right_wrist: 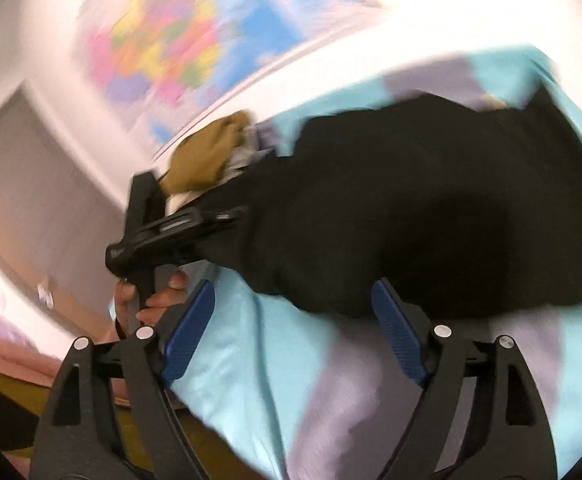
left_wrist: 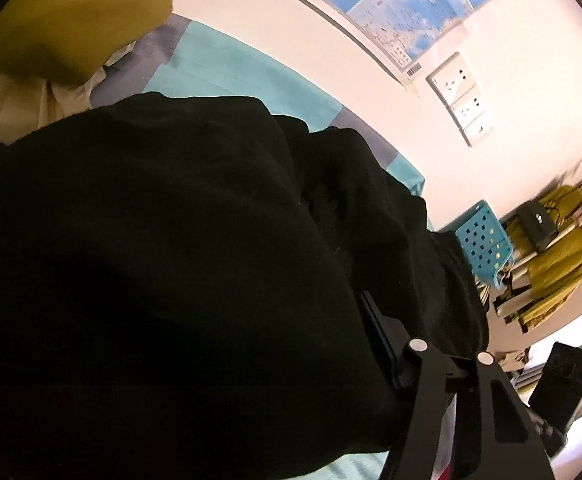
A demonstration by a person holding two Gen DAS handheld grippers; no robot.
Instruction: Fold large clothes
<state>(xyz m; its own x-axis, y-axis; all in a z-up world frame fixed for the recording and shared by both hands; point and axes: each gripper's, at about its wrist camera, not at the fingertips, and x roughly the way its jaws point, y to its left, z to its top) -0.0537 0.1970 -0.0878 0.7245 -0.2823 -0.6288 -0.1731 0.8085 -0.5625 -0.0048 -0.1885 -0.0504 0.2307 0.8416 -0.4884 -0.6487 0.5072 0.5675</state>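
A large black garment (left_wrist: 171,240) lies bunched on a teal and lilac bedsheet (left_wrist: 227,68). In the left wrist view it fills most of the picture and drapes over the left gripper, so only one black finger (left_wrist: 377,332) shows. From the right wrist view, the left gripper (right_wrist: 227,216) reaches into the left end of the garment (right_wrist: 431,220), held by a person's hand (right_wrist: 159,300); the cloth hides its tips. My right gripper (right_wrist: 295,328) stands open just short of the garment's near edge, over the sheet (right_wrist: 251,360), with nothing between its blue pads (right_wrist: 189,332).
An olive cloth (left_wrist: 71,12) and a white cloth (left_wrist: 7,96) lie at the bed's far end by the wall map (left_wrist: 403,8). Off the bed are a teal perforated stool (left_wrist: 483,244), wall sockets (left_wrist: 459,96) and a dark phone (left_wrist: 563,388).
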